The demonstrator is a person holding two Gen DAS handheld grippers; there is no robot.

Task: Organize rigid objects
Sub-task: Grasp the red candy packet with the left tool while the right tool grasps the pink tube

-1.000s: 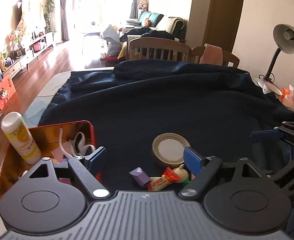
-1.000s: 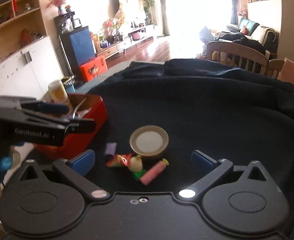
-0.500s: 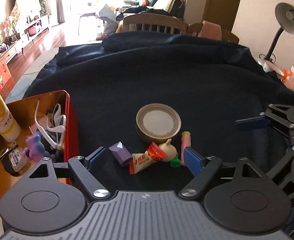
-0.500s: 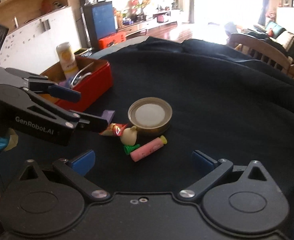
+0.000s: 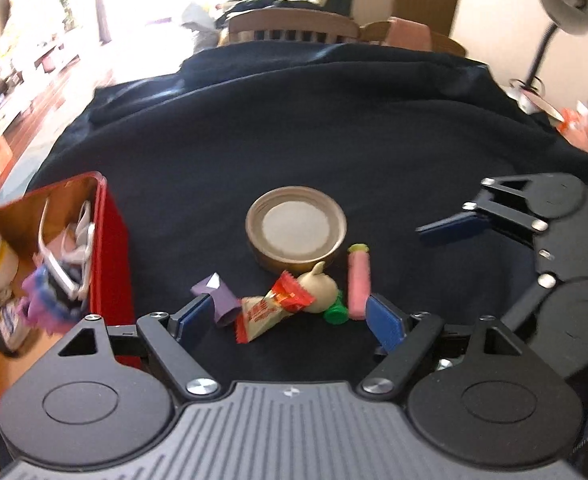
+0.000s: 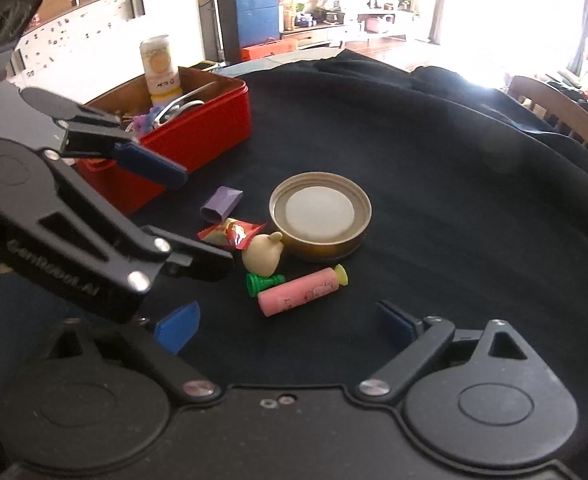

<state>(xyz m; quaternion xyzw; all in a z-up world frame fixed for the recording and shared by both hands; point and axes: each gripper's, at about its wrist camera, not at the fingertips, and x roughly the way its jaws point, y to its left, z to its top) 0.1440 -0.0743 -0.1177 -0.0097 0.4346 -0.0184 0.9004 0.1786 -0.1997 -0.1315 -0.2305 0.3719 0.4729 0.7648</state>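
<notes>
Blue-padded left gripper (image 5: 289, 314) sits low over the dark cloth (image 5: 294, 140) w/ jaws wide apart, nothing between the pads; the small pile lies right in the gap. Nearest: a crinkly red-and-cream snack packet (image 5: 271, 308), prob. light and slippery, foil will crumple, so pinch across its fat middle, not the twisted end. Just left of it a purple cap-like piece (image 5: 218, 298), small, stiff, light; grip on its flat sides. Touching the packet on the right, a beige rounded toy (image 5: 321, 285) and a green peg (image 5: 336, 314), both hard-looking plastic; the round toy may squirt out of a pinch, so take it at the widest part. Beside those, a pink tube (image 6: 302, 290) w/ a yellow tip, lying flat; it could roll, so close across the barrel mid-length. Behind the pile, a gold lid (image 5: 296, 234), open side up, prob. thin metal, rigid; best hold is over the rim. Right gripper (image 6: 285, 326) also spread open, empty, near the pink tube. Further left, the red tin (image 6: 197, 128) already holds a bottle (image 6: 160, 70), glasses and odds; likely the drop spot. Far back: chairs (image 5: 289, 26), lamp (image 5: 566, 0).
</notes>
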